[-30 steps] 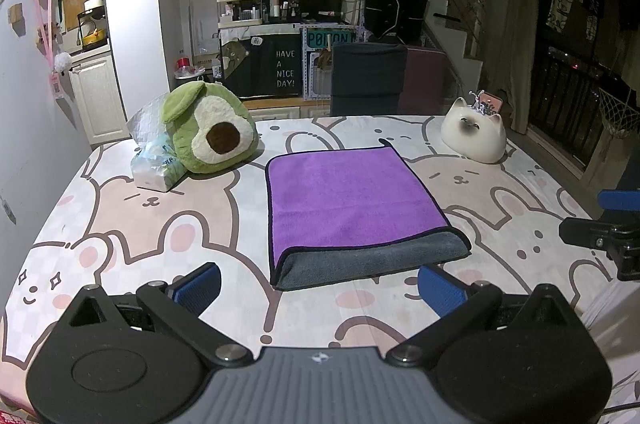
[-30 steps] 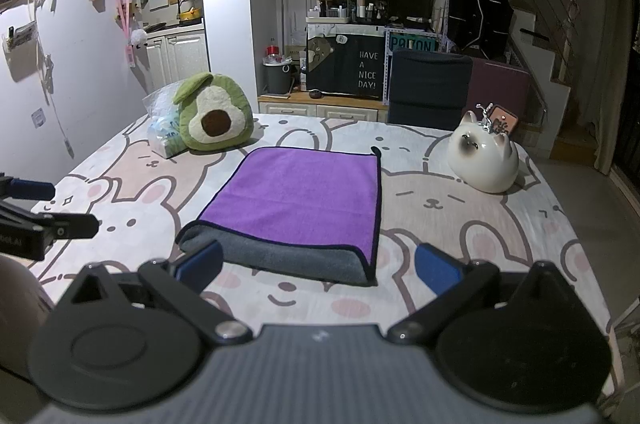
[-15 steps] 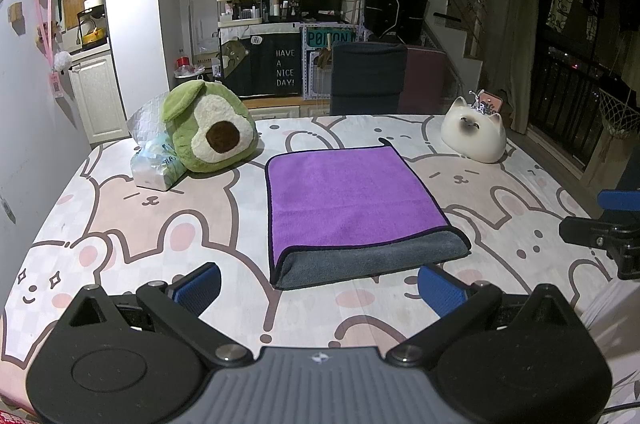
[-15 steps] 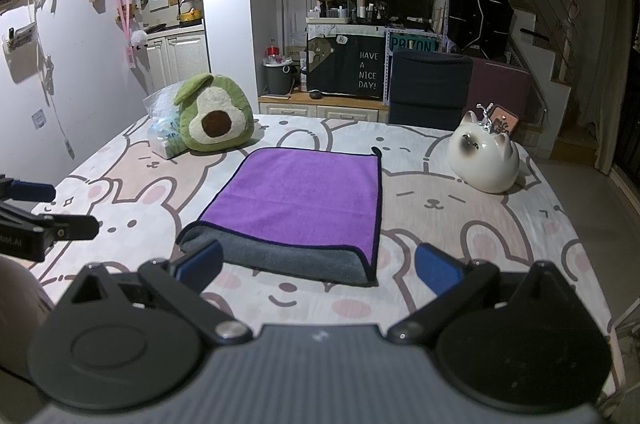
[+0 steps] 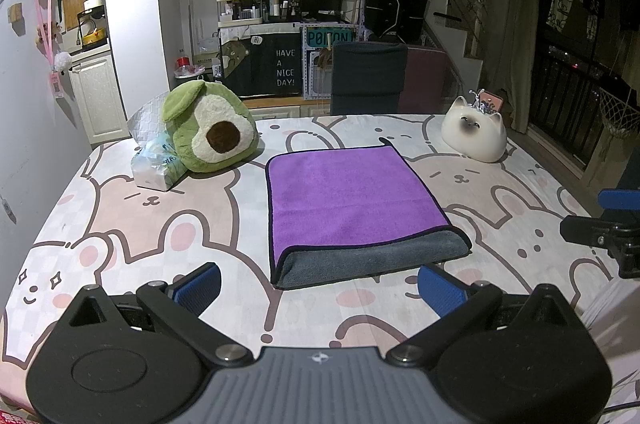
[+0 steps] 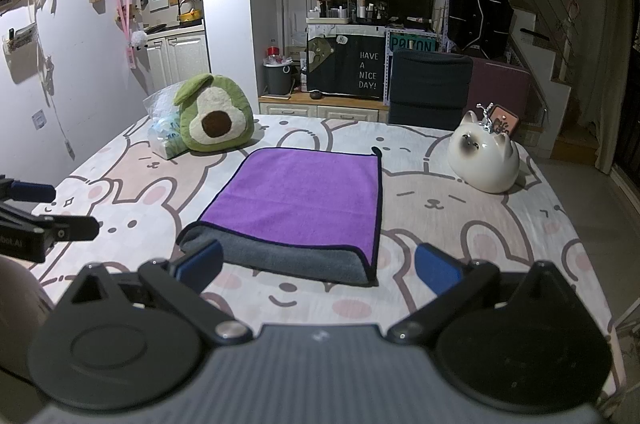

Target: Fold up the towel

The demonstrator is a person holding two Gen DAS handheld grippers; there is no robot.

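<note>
A purple towel [image 5: 348,195] with a grey underside lies folded flat in the middle of the table, its grey fold edge toward me; it also shows in the right wrist view [image 6: 304,199]. My left gripper [image 5: 318,288] is open and empty, held just short of the towel's near edge. My right gripper [image 6: 318,266] is open and empty, also just short of the near edge. The right gripper shows at the right edge of the left wrist view [image 5: 608,228], and the left gripper shows at the left edge of the right wrist view [image 6: 36,220].
An avocado plush [image 5: 210,131] and a plastic tissue pack [image 5: 154,163] sit at the back left. A white cat figurine [image 5: 474,139] sits at the back right. The bunny-print tablecloth [image 5: 160,224] covers the table. A dark chair [image 5: 368,79] stands behind.
</note>
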